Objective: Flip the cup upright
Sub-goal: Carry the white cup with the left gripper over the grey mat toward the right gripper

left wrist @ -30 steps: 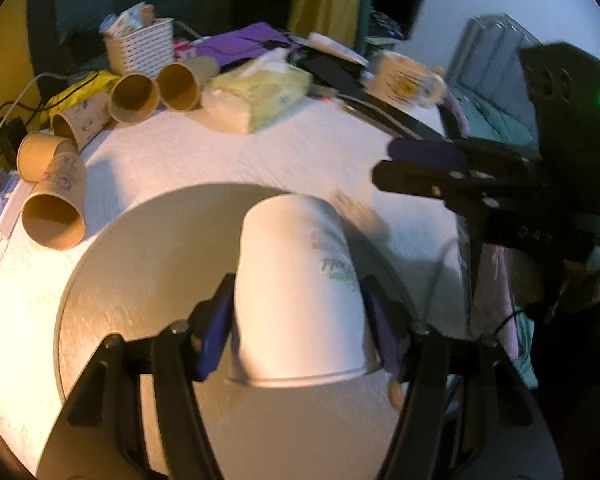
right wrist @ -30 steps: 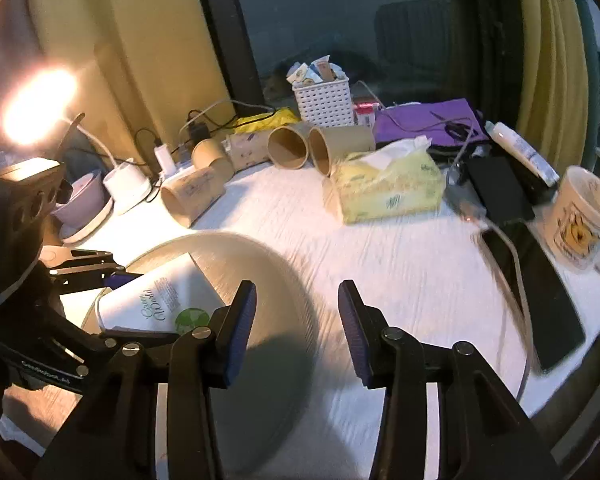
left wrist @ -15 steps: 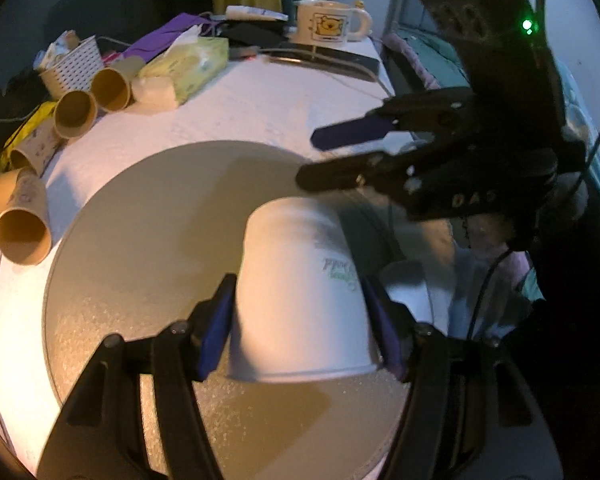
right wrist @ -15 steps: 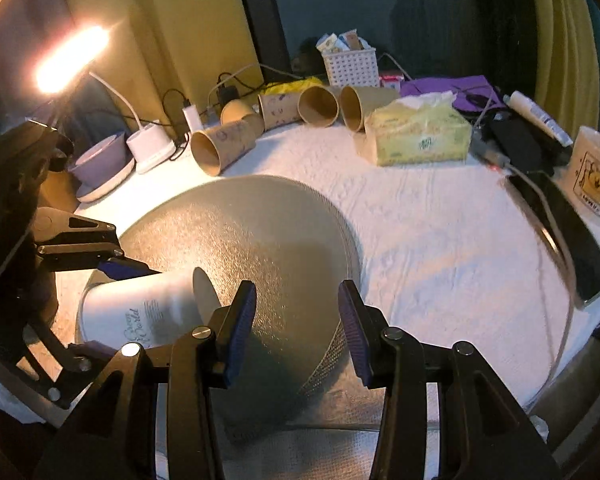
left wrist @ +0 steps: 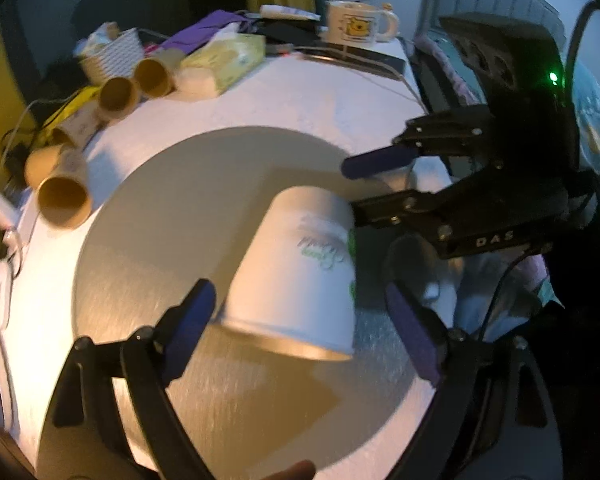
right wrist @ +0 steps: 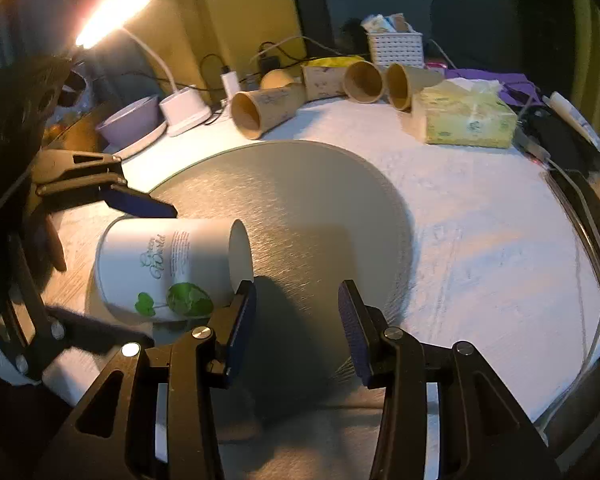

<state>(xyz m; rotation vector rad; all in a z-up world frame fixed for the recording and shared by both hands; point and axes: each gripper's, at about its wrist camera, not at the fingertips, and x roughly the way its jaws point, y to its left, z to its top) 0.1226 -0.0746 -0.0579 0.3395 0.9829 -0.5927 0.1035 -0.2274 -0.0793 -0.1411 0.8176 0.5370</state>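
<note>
A white paper cup (left wrist: pixel 296 276) with green print lies on its side on a round grey mat (left wrist: pixel 188 208), its open mouth toward my left gripper. My left gripper (left wrist: pixel 300 328) is open, its fingers standing apart on either side of the cup's mouth without touching it. In the right wrist view the cup (right wrist: pixel 168 264) shows its closed base toward the mat's (right wrist: pixel 320 208) middle. My right gripper (right wrist: pixel 296 324) is open and empty, its left finger close beside the cup's base. It also shows in the left wrist view (left wrist: pixel 380 180), open, just beyond the cup.
Several brown paper cups (right wrist: pixel 268 108) lie on their sides at the table's back. A yellow tissue pack (right wrist: pixel 464 120), white basket (right wrist: pixel 396 48), lit desk lamp (right wrist: pixel 112 12), purple bowl (right wrist: pixel 128 120), a bear-print mug (left wrist: pixel 360 24) and a phone (right wrist: pixel 584 196) stand around the mat.
My left gripper has opened and let go of the cup, which now lies tilted on the mat. My right gripper has come closer to the cup's base.
</note>
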